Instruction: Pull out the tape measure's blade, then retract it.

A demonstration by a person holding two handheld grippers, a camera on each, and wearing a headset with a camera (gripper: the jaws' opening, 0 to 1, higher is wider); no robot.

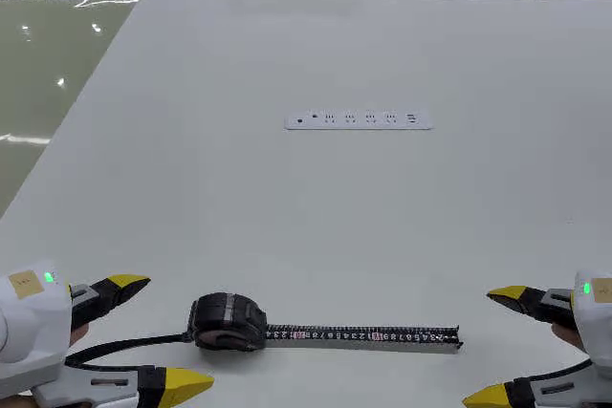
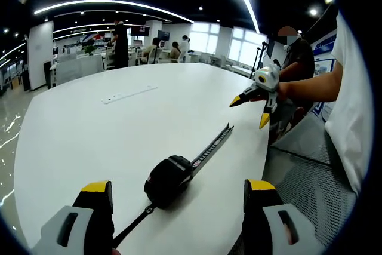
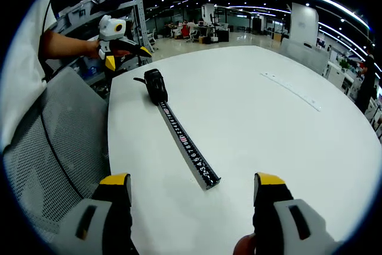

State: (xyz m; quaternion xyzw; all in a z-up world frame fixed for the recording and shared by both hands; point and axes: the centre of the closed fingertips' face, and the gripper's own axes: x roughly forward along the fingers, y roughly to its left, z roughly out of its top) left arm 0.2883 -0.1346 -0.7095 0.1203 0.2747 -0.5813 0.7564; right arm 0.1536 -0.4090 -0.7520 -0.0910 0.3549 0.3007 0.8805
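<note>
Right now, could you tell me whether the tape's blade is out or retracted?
Out: the blade lies flat on the table, extended from the case, its markings showing.

Person's in a white short-sleeved top (image 3: 21,82). The two handheld units look identical. The left gripper (image 1: 175,332) and right gripper (image 1: 480,345) each have a chunky white body, with light grey finger bases that go to black and end in bright yellow pointed tips (image 2: 95,187). There's a little green light (image 1: 48,278) glowing on top of each body, right beside a tan square sticker (image 1: 26,284).
</note>
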